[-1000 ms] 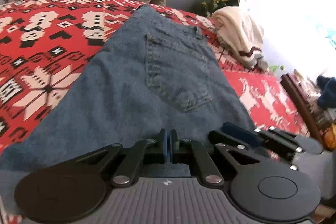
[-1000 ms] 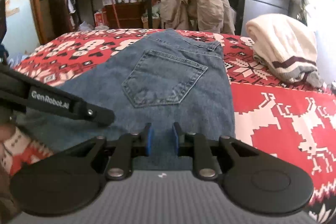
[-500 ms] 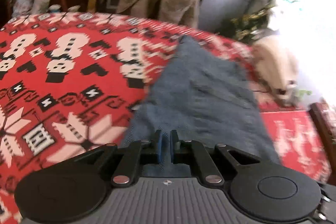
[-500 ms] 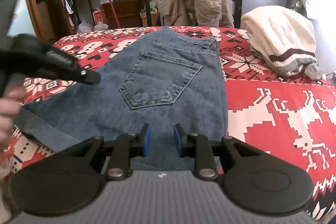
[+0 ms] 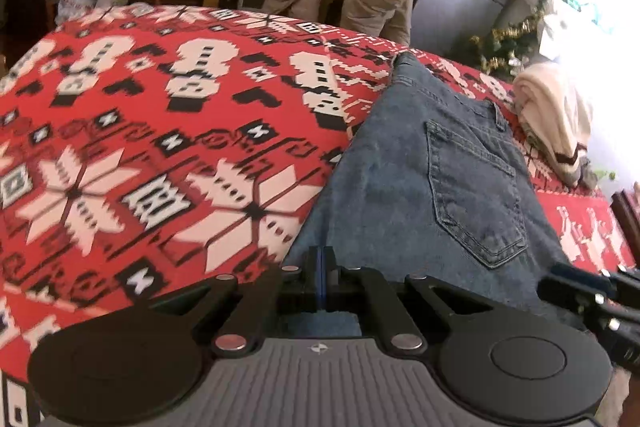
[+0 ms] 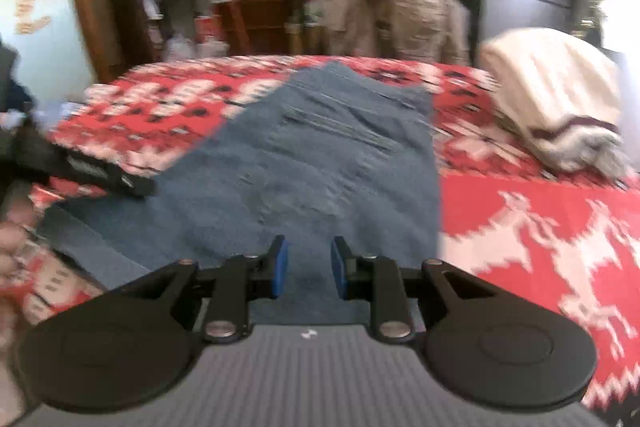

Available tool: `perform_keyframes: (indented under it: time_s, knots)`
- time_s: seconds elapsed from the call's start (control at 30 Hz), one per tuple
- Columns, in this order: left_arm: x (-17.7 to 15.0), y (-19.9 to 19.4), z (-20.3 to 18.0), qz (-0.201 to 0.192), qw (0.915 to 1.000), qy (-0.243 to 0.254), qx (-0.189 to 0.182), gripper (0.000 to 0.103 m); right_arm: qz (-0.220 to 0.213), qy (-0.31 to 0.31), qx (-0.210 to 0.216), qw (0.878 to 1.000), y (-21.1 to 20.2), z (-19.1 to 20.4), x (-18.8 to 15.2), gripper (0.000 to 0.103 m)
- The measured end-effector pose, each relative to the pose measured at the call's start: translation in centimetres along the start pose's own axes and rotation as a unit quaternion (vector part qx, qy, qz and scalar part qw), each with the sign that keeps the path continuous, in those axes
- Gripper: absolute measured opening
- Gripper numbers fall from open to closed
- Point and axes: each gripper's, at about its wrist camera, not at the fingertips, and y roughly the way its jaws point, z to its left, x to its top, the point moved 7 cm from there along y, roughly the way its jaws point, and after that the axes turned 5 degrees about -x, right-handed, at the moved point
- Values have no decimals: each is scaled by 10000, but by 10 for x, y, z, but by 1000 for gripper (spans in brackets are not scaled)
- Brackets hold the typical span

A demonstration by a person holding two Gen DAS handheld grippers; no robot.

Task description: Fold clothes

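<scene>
Since a second ago the left hand-held gripper (image 5: 321,277) has swung toward the jeans' (image 5: 432,195) left edge, pinched fully closed. The right hand-held gripper (image 6: 307,269) hovers narrowly parted, closing on nothing, above the jeans' near hem. The jeans lie flat on the bed (image 5: 160,131), beside a cream sweater (image 6: 552,115); folding them over next likely calls for gripping that hem.

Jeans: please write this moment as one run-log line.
task: fold | jeans: flat on blanket | left gripper: shut at jeans edge | right gripper: over jeans, jaws closing, nothing between

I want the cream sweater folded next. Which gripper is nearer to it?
Right. The right gripper sits over the jeans, nearer the cream sweater; the left gripper is at the jeans' opposite edge.
</scene>
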Motion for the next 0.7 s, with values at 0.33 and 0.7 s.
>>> perform_keyframes:
  time_s: [0.33, 0.7]
  knots:
    - [-10, -12, 21, -125, 9979, -530, -360, 3, 405, -887, 1243, 9874, 67, 86, 62, 8]
    - [-15, -14, 31, -120, 9936, -860, -715, 3, 416, -794, 412, 9951, 147, 44, 85, 0]
